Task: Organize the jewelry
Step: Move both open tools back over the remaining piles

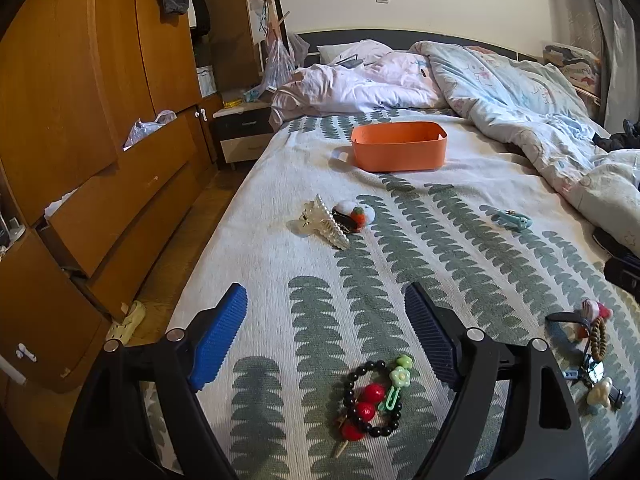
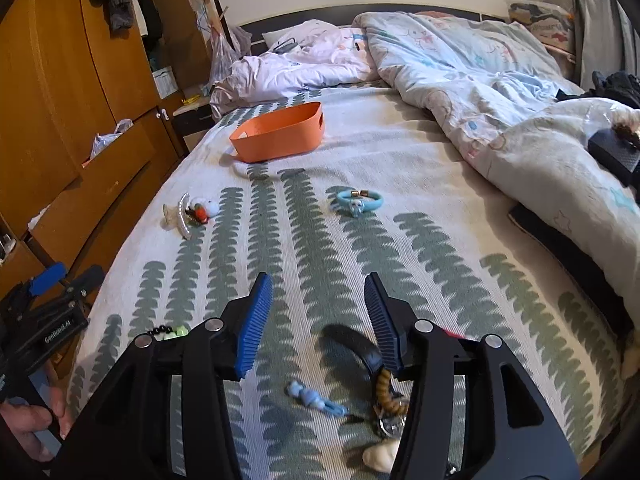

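Observation:
An orange bin (image 1: 398, 146) (image 2: 280, 132) stands on the bed, far from both grippers. My left gripper (image 1: 326, 320) is open and empty above a black bead bracelet with red berries and a green flower clip (image 1: 372, 398). A pearl claw clip (image 1: 324, 222) (image 2: 182, 214) and a pompom hair piece (image 1: 354, 214) lie mid-bed on the left. A light blue bracelet (image 1: 512, 219) (image 2: 358, 202) lies mid-bed. My right gripper (image 2: 318, 308) is open and empty above a blue charm (image 2: 316, 398), a brown bead bracelet (image 2: 386, 394) and a black band (image 2: 352, 344).
A crumpled duvet (image 2: 480, 76) covers the right and far side of the bed. A wooden wardrobe with open drawers (image 1: 100, 160) stands along the left. A nightstand (image 1: 244, 128) sits by the headboard. A dark box (image 2: 616, 152) rests on the duvet at right.

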Tool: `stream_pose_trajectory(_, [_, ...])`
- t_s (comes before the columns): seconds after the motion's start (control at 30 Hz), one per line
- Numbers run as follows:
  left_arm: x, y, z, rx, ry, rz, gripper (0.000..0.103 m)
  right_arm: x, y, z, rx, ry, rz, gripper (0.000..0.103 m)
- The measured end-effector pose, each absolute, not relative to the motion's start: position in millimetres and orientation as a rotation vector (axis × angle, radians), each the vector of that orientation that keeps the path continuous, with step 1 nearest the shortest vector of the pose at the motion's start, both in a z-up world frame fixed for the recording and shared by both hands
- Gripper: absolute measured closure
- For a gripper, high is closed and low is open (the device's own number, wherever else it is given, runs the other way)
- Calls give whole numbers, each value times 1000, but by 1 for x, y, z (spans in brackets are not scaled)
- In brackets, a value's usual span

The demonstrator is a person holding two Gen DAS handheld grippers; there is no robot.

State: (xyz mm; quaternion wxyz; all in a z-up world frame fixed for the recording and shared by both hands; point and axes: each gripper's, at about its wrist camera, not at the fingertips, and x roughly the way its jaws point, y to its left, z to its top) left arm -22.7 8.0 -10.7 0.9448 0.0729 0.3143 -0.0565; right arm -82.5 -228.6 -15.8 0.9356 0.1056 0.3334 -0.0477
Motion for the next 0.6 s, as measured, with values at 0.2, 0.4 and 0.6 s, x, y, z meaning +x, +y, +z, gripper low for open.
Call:
stream_pose_trajectory(0.2, [-28, 9, -19, 146, 666, -115, 16, -101, -231, -26, 211, 686, -127, 47])
stream_pose_trajectory(0.4, [-26, 7, -36, 165, 715, -100, 16, -121, -267, -28, 278, 673, -213, 46])
stream_pose_trajectory(0.6, [-28, 1, -46, 192, 729, -97, 15, -124, -280, -39, 281, 715, -243, 46])
